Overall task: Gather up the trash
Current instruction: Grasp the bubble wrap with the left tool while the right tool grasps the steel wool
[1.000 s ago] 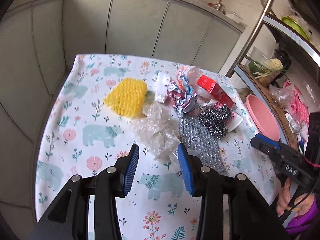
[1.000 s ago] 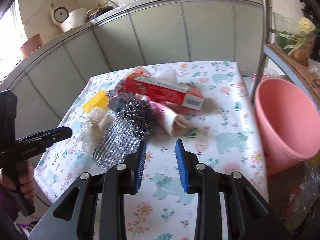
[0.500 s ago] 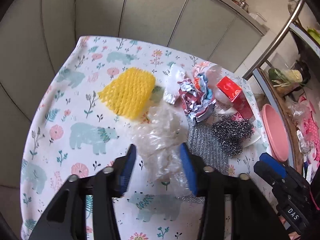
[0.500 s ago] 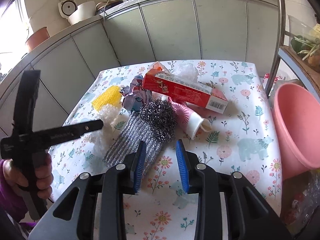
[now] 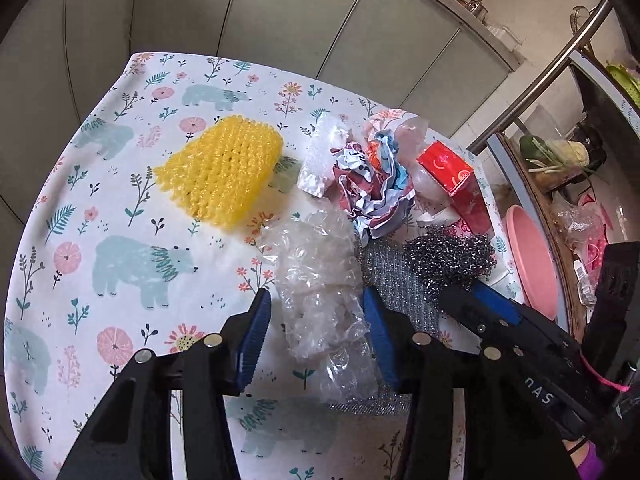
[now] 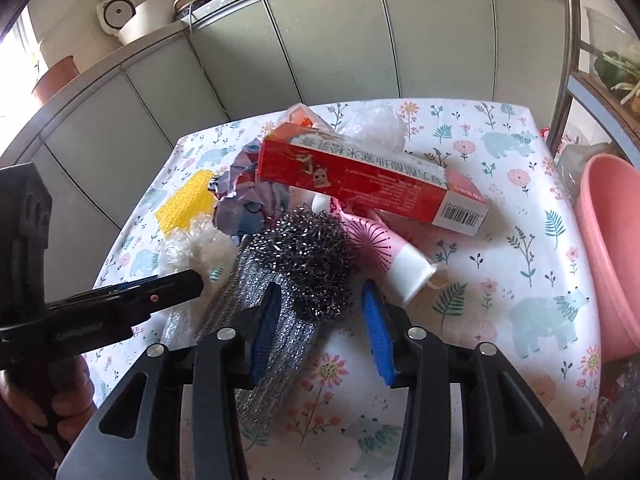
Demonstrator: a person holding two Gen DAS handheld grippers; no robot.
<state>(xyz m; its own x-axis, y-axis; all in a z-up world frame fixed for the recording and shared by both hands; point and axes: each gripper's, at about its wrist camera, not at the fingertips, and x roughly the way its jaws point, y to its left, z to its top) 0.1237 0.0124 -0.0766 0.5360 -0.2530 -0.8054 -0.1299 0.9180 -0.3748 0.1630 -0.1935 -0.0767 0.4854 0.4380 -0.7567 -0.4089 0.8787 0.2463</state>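
Crumpled clear plastic (image 5: 320, 292) lies between closing left tool (image 5: 316, 336) pads, untouched.

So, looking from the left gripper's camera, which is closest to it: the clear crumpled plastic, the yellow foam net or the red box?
1. Clear crumpled plastic, between the left gripper's closing jaws.
2. Yellow foam net, farther back on the left.
3. Red box, far right of the pile.

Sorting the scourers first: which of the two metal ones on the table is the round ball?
The darker steel wool ball, a curly wire tangle. It rests on the other, a flat, lighter silver mesh pad.
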